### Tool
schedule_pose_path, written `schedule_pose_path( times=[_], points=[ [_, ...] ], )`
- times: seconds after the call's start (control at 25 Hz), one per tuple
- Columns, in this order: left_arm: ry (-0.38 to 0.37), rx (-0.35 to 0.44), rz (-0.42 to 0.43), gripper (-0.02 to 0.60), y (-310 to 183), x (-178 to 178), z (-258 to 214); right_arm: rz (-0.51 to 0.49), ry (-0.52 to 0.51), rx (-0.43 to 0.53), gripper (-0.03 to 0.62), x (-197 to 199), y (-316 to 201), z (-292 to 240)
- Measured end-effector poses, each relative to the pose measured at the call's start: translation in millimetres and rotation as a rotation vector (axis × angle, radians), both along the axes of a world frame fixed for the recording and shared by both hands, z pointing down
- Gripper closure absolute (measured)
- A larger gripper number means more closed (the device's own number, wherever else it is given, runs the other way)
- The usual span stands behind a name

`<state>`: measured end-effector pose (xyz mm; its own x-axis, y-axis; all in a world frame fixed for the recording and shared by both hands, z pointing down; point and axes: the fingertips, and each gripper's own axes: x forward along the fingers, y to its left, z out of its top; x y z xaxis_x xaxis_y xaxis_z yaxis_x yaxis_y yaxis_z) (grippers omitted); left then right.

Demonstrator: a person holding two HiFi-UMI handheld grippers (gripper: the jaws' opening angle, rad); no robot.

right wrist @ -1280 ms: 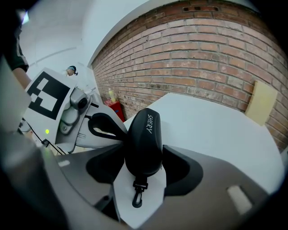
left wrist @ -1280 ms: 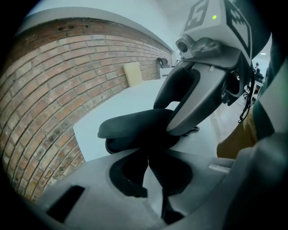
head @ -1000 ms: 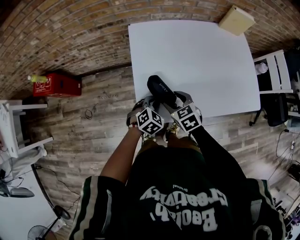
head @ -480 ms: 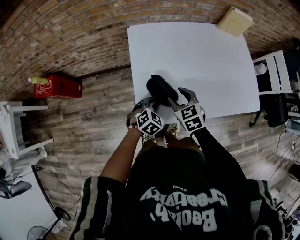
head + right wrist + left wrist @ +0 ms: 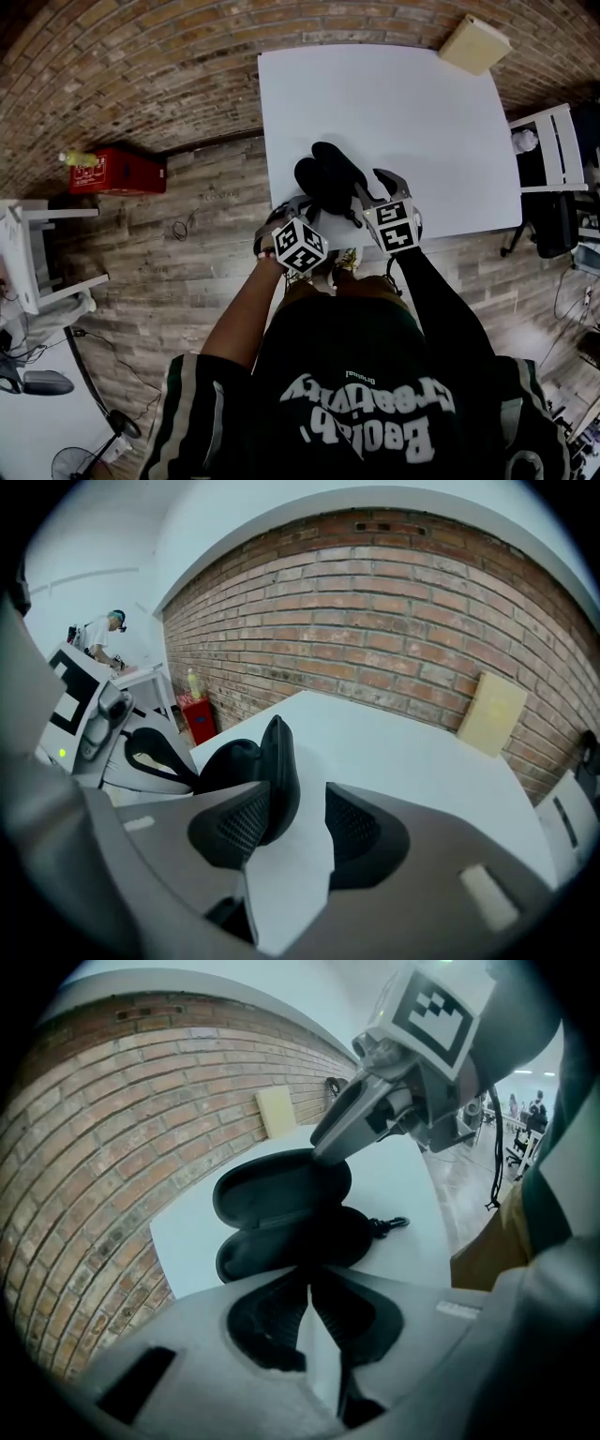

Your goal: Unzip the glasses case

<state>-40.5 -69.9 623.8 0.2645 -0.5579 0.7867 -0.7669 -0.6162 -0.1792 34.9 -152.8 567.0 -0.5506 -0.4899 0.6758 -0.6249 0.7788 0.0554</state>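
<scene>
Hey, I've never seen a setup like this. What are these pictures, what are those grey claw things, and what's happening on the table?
A person holds a two-jaw gripper in each hand. One picture comes from a camera on the person's head, looking down. The other two come from cameras riding on the grippers, each looking along its own jaws. On the white table lies a black glasses case, already open, and a tan block sits by the far corner. The left gripper has its jaws nearly together and looks pinched on the case's near edge. The right gripper has its jaws apart. They have just been closing, with the raised lid between them, not clamped.
</scene>
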Motion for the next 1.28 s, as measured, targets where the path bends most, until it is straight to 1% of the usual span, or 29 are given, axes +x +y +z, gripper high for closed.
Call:
schedule_pose_path(
  times=[0.2, 0.4, 0.64, 0.84, 1.0, 1.16, 1.28],
  points=[
    [-0.003, -0.008, 0.000, 0.558, 0.4, 0.9, 0.6, 0.037, 0.035, -0.034, 0.401, 13.1, -10.6, 17.9],
    [-0.011, -0.018, -0.002, 0.558, -0.1, -1.8, 2.1, 0.093, 0.057, -0.114, 0.401, 28.8, -14.1, 42.7],
    [-0.019, -0.029, 0.007, 0.561, -0.3, -0.1, 5.0, 0.150, 0.044, -0.180, 0.406, 40.1, -11.9, 59.5],
    [-0.024, -0.030, 0.008, 0.555, -0.4, -1.8, 6.5, 0.134, 0.031, -0.164, 0.405, 34.4, -13.7, 51.8],
    [-0.014, -0.016, -0.010, 0.543, -1.2, -7.7, 4.3, 0.135, 0.002, -0.157, 0.395, 30.2, -10.8, 46.5],
    [0.009, -0.006, -0.045, 0.541, -1.7, -16.9, -0.1, 0.159, -0.052, -0.122, 0.383, 28.6, -11.4, 32.1],
    [0.046, 0.015, -0.095, 0.540, -5.7, -28.3, -8.7, 0.179, -0.098, -0.082, 0.381, 25.0, -13.8, 14.9]
  ],
)
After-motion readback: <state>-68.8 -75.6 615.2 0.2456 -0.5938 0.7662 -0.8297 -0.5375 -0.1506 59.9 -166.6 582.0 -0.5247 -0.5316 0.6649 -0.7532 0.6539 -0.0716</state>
